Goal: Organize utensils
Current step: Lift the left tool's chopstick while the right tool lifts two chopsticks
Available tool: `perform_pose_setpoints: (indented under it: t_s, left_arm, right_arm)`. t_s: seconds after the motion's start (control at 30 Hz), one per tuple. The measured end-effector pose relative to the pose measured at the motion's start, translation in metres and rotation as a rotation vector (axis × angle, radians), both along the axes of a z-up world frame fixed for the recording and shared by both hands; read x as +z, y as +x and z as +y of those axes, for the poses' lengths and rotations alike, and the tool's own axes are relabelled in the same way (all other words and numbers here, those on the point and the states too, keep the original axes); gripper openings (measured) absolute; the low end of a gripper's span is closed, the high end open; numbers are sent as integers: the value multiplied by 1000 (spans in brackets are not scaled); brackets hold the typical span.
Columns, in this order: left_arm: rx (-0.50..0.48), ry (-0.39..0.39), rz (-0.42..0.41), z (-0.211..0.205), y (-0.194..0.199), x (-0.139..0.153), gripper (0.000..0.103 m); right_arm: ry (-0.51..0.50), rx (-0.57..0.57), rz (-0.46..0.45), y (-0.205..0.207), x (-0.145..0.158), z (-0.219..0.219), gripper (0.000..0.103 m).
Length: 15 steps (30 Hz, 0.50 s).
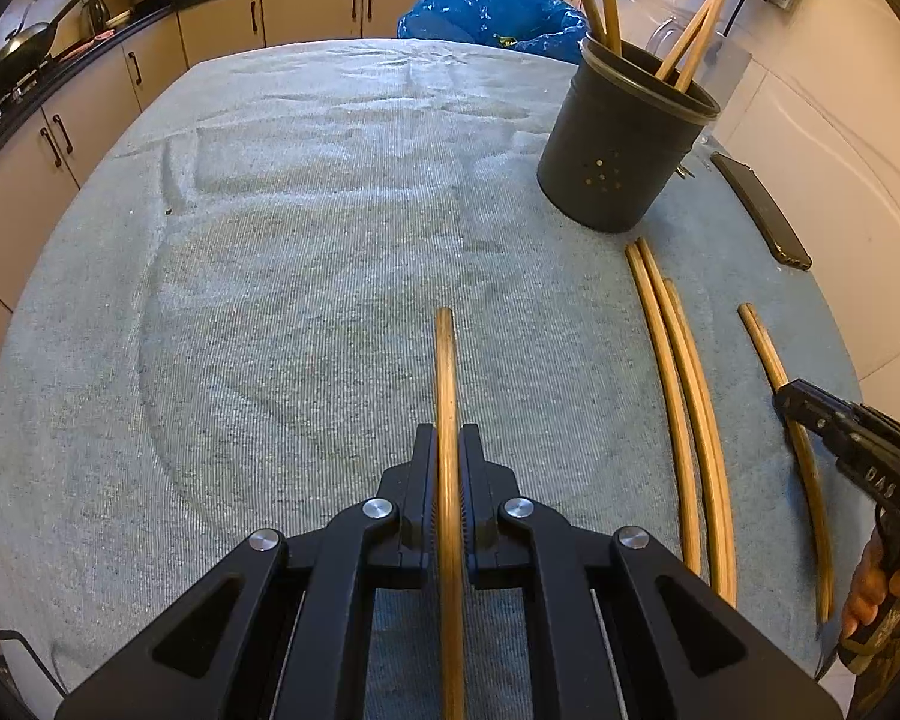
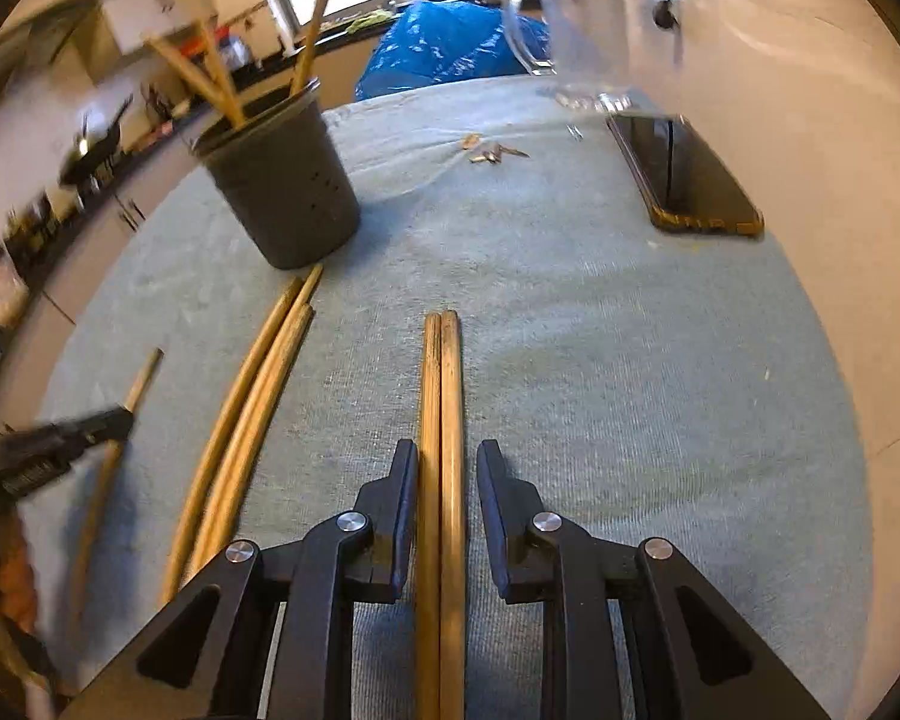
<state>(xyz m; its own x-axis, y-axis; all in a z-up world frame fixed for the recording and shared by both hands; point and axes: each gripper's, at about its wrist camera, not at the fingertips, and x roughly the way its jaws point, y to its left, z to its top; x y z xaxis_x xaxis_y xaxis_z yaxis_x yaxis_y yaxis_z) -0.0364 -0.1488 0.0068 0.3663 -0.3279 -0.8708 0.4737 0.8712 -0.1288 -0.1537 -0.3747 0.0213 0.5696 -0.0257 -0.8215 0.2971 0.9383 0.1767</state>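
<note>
Clamping one long brown wooden chopstick [image 1: 448, 420], the left gripper [image 1: 448, 450] has its jaws narrow on the shaft, tip pointing to 12 o'clock over the grey-green towelling cloth [image 1: 270, 240]. Right gripper [image 2: 448, 468] stands wide, straddling a pair of brown wooden chopsticks [image 2: 441, 420] lying flat, pads apart from them. Dark grey cylindrical holder [image 2: 282, 192] with upright chopsticks sits at 10 o'clock; three loose chopsticks [image 2: 252, 396] lie just below it; black phone [image 2: 684, 174] at 1 o'clock

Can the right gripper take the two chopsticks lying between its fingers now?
Probably yes. The right gripper is open and straddles the pair of chopsticks on the cloth. Nothing lies between fingers and sticks; closing should catch both.
</note>
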Motion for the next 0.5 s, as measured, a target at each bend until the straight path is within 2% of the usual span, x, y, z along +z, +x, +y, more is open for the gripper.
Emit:
perform_pose_setpoints:
  t_s: [0.07, 0.13, 0.27, 0.3, 0.37, 0.5]
  left_arm:
    - [0, 1, 0, -1, 0, 0, 7]
    - [0, -3, 3, 0, 0, 0, 7]
    - [-2, -11, 4, 1, 1, 0, 7]
    - [-3, -11, 1, 1, 1, 0, 7]
    - [-3, -12, -2, 1, 1, 0, 7]
    - [-3, -13, -8, 2, 1, 0, 7]
  right_arm:
    - [2, 9, 5, 4, 0, 3, 21]
    - [70, 0, 0, 6, 0, -3, 21]
    - [326, -5, -43, 2, -6, -25, 23]
    - [360, -17, -56, 0, -7, -30, 23]
    - [302, -49, -62, -2, -4, -32, 23]
    - [233, -20, -38, 3, -3, -26, 23]
